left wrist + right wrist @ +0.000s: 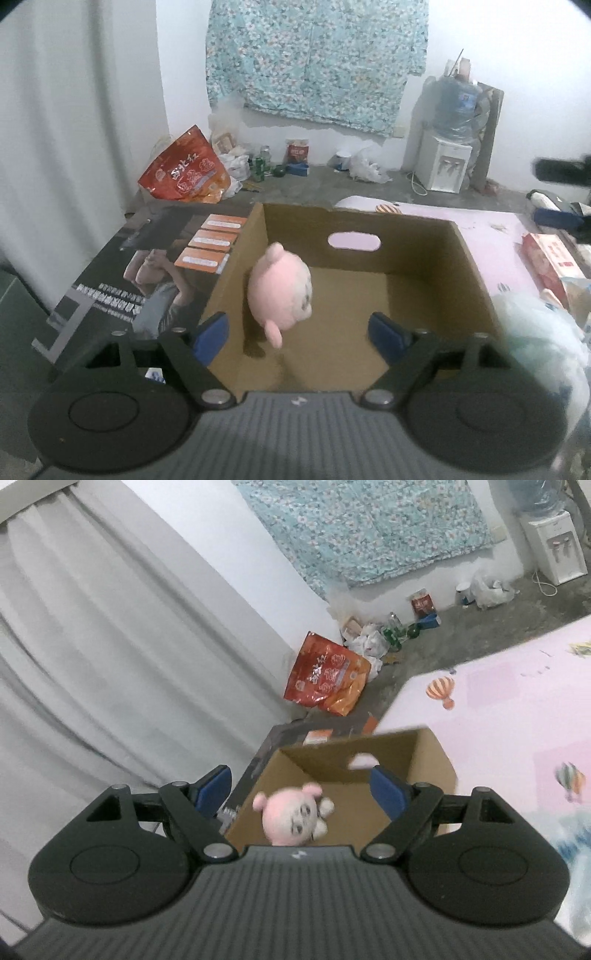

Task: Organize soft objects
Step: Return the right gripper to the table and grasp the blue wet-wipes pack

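Open cardboard box (472, 273) sits right ahead of & below the left gripper (301, 334), w/ an oval handle cutout in its far wall; printed flap folded out flat on the gripper's left side. Only thing inside: pink plush toy (279, 291), near the box's left wall, just ahead of the gripper's left blue pad, not touching either pad. Left gripper spread wide, nothing between the fingers. To its right, outside the box wall, a pale fluffy soft thing (535, 332), blurred, can't tell what it is. Box stands on a pink mat (491, 236) that runs on beyond & to the right. Right gripper (301, 792) also spread wide & empty, looking down into the same box (432, 753) from higher up; pink plush (290, 818) shows low between its fingers, face up, lying on the box floor, apart from both pads. Pink mat w/ balloon prints (498, 701) right of that gripper; red snack bag (325, 672) on the floor further ahead
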A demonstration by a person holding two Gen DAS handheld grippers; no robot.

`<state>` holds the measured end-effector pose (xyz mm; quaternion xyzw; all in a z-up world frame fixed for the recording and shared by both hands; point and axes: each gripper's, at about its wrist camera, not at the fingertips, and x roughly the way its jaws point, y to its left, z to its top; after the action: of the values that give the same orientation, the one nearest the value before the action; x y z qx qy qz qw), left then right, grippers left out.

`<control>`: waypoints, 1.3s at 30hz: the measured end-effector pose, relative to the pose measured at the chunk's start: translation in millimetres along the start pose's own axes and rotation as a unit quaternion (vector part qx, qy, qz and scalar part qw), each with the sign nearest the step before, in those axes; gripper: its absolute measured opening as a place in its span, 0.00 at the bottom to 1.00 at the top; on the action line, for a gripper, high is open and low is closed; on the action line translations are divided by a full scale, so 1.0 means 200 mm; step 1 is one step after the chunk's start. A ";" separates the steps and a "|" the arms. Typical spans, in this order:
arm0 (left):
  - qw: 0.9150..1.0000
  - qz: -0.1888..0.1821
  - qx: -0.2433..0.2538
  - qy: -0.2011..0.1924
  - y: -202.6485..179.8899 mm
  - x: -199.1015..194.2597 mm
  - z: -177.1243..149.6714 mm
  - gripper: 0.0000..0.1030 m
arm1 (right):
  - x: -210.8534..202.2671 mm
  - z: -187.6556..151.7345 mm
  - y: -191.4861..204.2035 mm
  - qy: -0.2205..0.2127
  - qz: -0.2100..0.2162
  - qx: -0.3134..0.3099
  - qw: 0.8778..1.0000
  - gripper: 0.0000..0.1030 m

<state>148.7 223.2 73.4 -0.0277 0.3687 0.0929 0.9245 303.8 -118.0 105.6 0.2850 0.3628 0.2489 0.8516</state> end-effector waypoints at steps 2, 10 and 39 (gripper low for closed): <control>1.000 -0.005 -0.002 -0.003 -0.03 -0.05 -0.04 0.79 | -0.11 -0.07 -0.03 0.006 0.007 -0.004 1.000 0.80; 0.993 -0.108 0.016 -0.045 -0.28 -0.34 -0.25 0.84 | -0.91 -0.39 -0.22 -0.048 -0.012 0.009 0.999 0.82; 0.928 -0.292 0.232 -0.004 -1.82 0.00 -0.50 0.62 | -1.22 -0.71 -1.08 -0.074 -0.130 0.182 0.972 0.79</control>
<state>152.2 -145.7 -5.5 0.0813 0.3519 -0.2688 0.8929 93.4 -382.5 -5.0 0.4033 0.3720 0.0442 0.8349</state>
